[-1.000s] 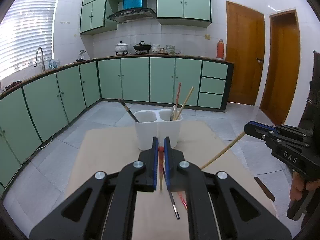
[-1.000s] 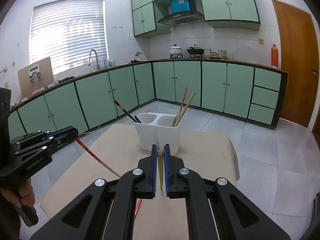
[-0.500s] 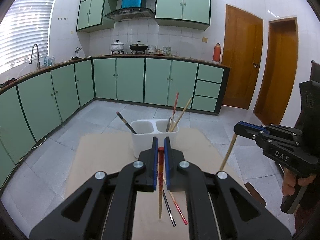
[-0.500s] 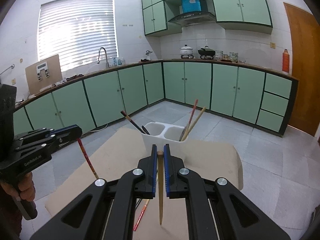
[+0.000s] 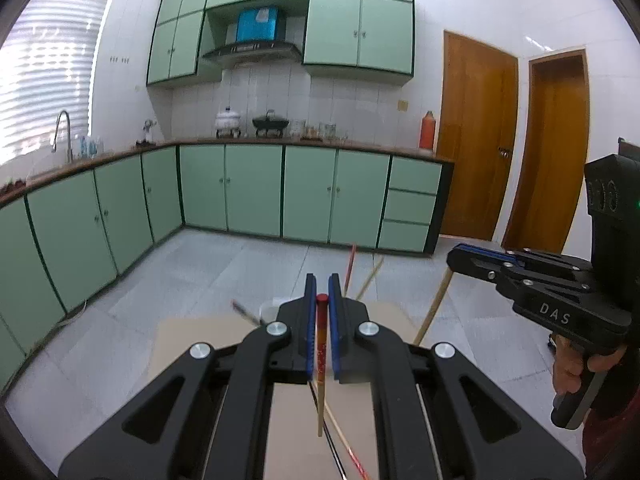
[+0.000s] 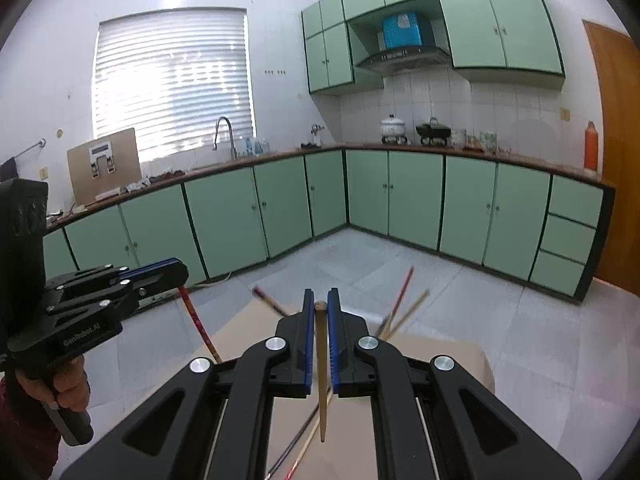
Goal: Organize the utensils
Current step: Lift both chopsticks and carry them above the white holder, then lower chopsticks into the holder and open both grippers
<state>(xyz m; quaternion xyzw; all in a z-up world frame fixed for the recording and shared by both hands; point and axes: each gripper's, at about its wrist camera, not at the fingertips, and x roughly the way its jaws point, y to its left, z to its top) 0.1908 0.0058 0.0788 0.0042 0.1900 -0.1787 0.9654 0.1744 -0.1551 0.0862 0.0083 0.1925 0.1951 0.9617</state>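
Above a tan bench (image 5: 188, 344) in a green-cupboard kitchen, two hand-held grippers each carry one chopstick.

Largest in sight is the run of green cupboards (image 6: 416, 200) along the far walls, with a blinded window (image 6: 172, 76) over the sink. Nearer, the bench top shows pale between the black gripper arms. The left gripper (image 5: 321, 304) has its jaws pinching a red-topped chopstick (image 5: 320, 364) that hangs point-down between them. The right gripper (image 6: 321, 312) has its jaws pinching a plain wooden chopstick (image 6: 322, 376), also hanging point-down. A hand (image 5: 576, 368) grips the right tool's handle. Beyond the jaws, the holder itself is almost wholly hidden; only blurred chopstick ends (image 6: 404, 304) poke up from it. More loose chopsticks (image 6: 300, 444) lie crossed on the bench under the grippers.
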